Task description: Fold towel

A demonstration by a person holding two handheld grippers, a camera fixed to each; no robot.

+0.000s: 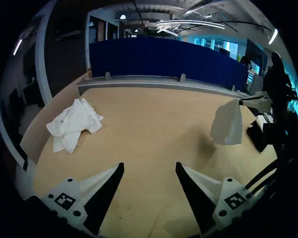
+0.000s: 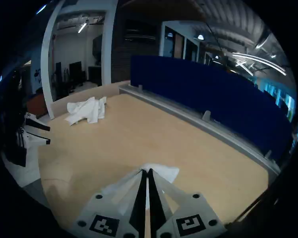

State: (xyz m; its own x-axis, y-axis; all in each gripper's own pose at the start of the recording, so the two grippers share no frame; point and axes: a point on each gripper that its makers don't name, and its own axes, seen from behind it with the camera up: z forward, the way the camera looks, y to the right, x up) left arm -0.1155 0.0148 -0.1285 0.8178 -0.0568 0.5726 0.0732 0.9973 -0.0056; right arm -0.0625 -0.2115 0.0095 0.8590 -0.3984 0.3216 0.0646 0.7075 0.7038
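Observation:
A white towel (image 1: 227,123) hangs in the air over the right side of the wooden table (image 1: 149,115), pinched at its top corner by my right gripper (image 1: 242,102). In the right gripper view that gripper (image 2: 146,171) is shut on the towel (image 2: 163,171), whose cloth shows just past the fingertips. My left gripper (image 1: 149,164) is open low over the table's near part, with nothing between its fingers. It also appears open at the far left of the right gripper view (image 2: 49,134). A crumpled pile of white towels (image 1: 74,125) (image 2: 87,110) lies at the table's far left.
A blue partition (image 1: 165,59) on a grey rail (image 1: 157,82) runs along the table's far edge. A person (image 1: 278,89) stands dark at the right. Bare wood lies between the pile and the hanging towel.

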